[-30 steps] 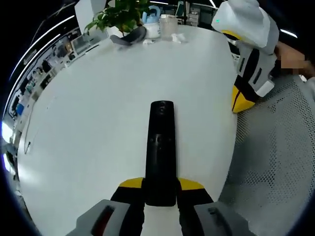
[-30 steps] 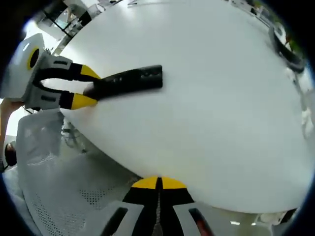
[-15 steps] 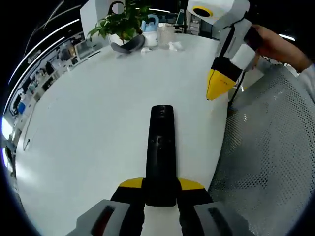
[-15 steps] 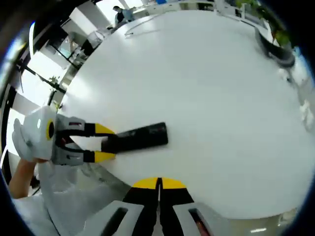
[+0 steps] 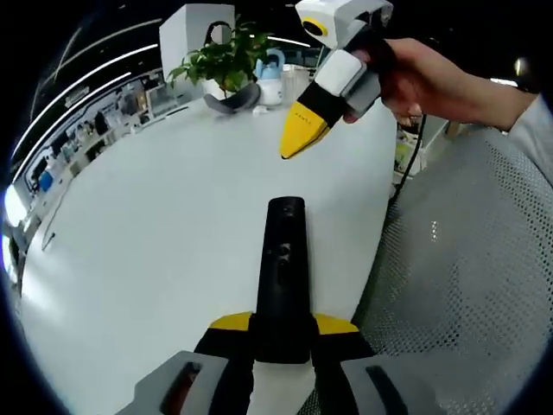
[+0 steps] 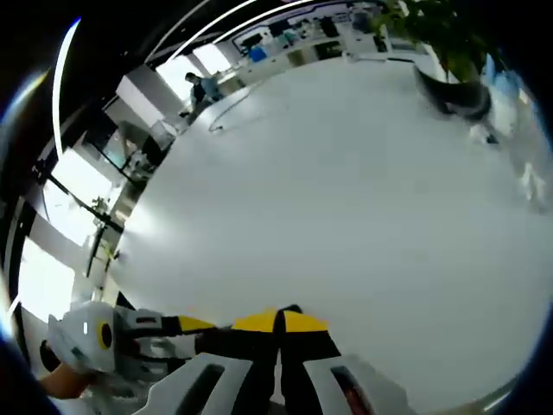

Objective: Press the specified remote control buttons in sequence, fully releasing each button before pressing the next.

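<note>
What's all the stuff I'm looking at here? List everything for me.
Remote control: one, black, lying on the table, its near end between the left gripper's fingers.
Table: one, white, large and round-edged.
Potted plant: one, green, far edge of the table.
Headset-like object: one, dark grey, in front of the plant.
Kettle: one, pale blue and white, beside the plant.
Mesh chair: one, light grey, beside the table.
Left gripper: yellow-tipped, shut on the remote.
Right gripper: yellow-tipped, closed, above the remote.
Hand: one, holding the right gripper.
</note>
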Tool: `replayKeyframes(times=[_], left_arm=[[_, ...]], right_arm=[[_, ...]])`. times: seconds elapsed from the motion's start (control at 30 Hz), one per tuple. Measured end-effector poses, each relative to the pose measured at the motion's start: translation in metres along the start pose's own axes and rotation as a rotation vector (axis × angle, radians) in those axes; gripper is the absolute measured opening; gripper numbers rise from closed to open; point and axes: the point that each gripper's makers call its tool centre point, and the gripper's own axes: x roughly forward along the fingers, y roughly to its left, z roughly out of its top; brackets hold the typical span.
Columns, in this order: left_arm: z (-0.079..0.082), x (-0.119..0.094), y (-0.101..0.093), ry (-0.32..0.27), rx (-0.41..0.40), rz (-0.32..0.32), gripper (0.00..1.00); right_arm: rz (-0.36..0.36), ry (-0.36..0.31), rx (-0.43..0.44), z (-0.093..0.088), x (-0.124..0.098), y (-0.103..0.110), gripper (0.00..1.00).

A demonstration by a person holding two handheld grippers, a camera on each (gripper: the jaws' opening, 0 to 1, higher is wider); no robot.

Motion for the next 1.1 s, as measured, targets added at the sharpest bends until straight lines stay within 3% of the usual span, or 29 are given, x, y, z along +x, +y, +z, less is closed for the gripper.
replayKeyframes(times=[0.23, 0.5, 0.83, 0.97, 1.1], left_arm=[[0.001, 0.000, -0.001, -0.016, 0.012, -0.006, 0.24], [0.002, 0.001, -0.003, -0.028, 0.036, -0.034, 0.24], [0.005, 0.003, -0.025, -0.046, 0.090, -0.119, 0.24], [0.005, 0.004, -0.024, -0.056, 0.101, -0.116, 0.25], [0.008, 0.006, -0.024, -0.079, 0.110, -0.117, 0.25]], right_arm=[[-0.058, 0.076, -0.045, -0.012, 0.008, -0.014, 0.00], [-0.060, 0.100, -0.002, -0.017, 0.008, -0.022, 0.00], [-0.052, 0.165, -0.009, -0.030, 0.013, -0.019, 0.00], [-0.069, 0.232, 0.041, -0.041, 0.012, -0.023, 0.00], [-0.058, 0.231, 0.075, -0.041, 0.011, -0.026, 0.00]])
